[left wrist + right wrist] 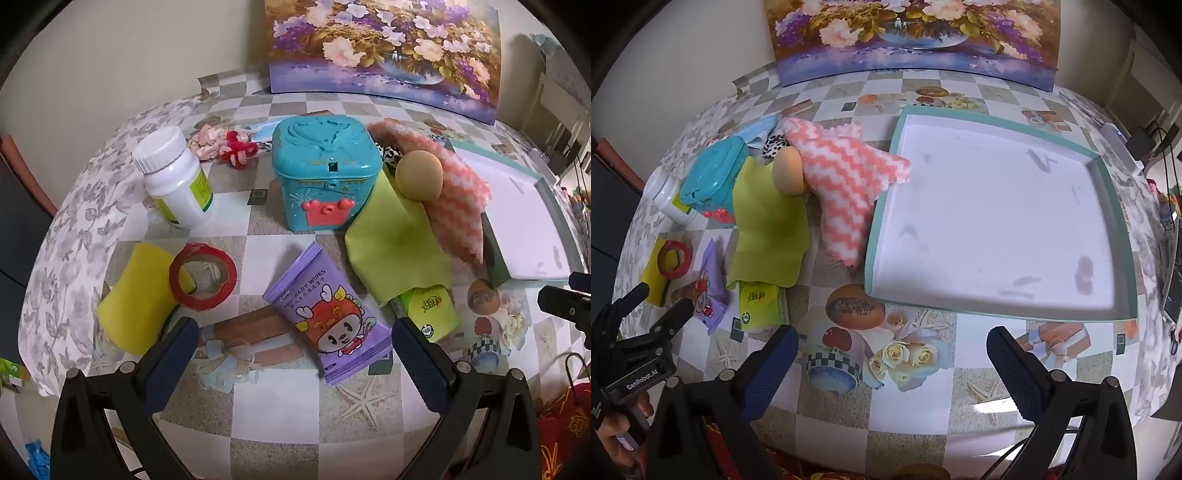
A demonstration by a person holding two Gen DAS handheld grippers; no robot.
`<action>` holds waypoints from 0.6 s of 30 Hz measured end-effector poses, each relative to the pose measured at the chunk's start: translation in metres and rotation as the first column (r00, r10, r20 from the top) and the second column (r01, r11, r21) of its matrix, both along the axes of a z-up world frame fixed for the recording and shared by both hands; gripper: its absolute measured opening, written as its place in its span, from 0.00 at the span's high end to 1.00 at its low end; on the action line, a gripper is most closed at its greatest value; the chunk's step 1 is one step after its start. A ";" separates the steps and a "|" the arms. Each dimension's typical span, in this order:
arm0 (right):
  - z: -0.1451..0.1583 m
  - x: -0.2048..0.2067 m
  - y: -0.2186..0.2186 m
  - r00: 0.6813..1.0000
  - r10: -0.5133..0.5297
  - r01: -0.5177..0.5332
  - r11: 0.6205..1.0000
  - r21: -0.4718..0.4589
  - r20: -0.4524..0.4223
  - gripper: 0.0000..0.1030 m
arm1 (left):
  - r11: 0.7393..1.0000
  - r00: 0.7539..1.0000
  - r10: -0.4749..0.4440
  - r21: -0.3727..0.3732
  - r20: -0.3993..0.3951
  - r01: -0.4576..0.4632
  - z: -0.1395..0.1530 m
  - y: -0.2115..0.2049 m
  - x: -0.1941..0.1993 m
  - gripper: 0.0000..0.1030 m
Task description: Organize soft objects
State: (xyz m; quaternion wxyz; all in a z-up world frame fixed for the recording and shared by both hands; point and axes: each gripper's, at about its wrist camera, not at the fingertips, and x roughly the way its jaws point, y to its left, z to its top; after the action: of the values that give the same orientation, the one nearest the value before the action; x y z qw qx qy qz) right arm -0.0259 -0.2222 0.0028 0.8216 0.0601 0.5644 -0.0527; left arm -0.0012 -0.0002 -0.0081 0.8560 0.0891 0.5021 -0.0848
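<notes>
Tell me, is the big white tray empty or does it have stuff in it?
Empty. The tray shows only its bare white floor with a few grey smudges; the pink-and-white cloth just lies against its outside edge.

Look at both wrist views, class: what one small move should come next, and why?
Probably lower the open left claw onto the purple baby wipes packet. That soft packet lies flat right between its spread fingers, nearer than any other item. The white shallow tray with the teal rim is empty, and the right claw hangs open over bare tablecloth, holding nothing.
</notes>
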 end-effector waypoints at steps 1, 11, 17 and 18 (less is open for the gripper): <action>0.000 -0.001 0.003 1.000 0.000 0.000 1.000 0.000 0.001 0.00 | 1.000 1.000 0.004 -0.006 -0.006 -0.004 -0.001 0.002 0.002 0.00; 0.002 0.002 -0.003 1.000 0.011 -0.011 1.000 0.010 -0.006 0.00 | 1.000 1.000 0.003 -0.005 0.000 -0.003 0.003 0.001 0.000 0.00; 0.002 0.003 -0.003 1.000 0.012 -0.012 1.000 0.008 -0.007 0.00 | 1.000 1.000 0.017 -0.023 -0.003 -0.017 0.006 0.005 0.001 0.00; 0.002 0.002 -0.003 1.000 0.011 -0.011 1.000 0.008 -0.007 0.00 | 1.000 1.000 0.017 -0.025 -0.003 -0.017 0.005 0.006 0.001 0.00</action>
State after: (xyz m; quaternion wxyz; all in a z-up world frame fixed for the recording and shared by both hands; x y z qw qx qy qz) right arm -0.0235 -0.2247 0.0051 0.8197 0.0601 0.5678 -0.0461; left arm -0.0003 0.0059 -0.0027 0.8572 0.0740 0.5027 -0.0839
